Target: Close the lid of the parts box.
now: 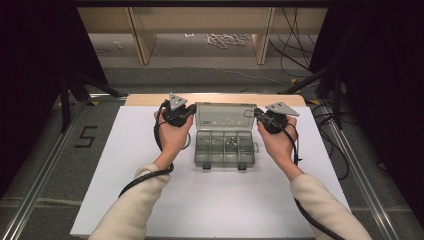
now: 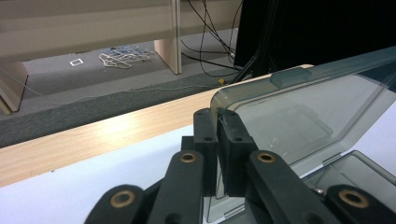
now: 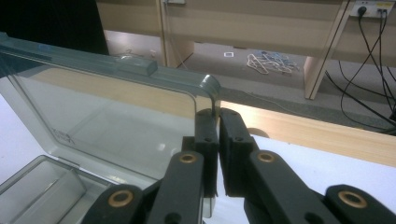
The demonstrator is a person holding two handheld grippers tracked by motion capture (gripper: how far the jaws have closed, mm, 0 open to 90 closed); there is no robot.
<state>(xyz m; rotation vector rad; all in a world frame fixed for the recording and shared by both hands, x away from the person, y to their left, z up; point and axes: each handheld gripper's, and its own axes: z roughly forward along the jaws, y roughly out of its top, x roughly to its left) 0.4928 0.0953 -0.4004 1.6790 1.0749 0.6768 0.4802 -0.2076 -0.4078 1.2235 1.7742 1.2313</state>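
Both tools, left tool (image 2: 218,140) and right tool (image 3: 218,135), clamped on lid (image 1: 223,116) corners.

— Can you read what lies in the compartments of the box (image 1: 223,147)?
— No; from the high view the small bits are too tiny to name.
— And the lid (image 2: 299,112) in the left gripper view?
— It runs off the right edge, and the black links cover its lower corner.
— The lid's label?
— Too small to read.
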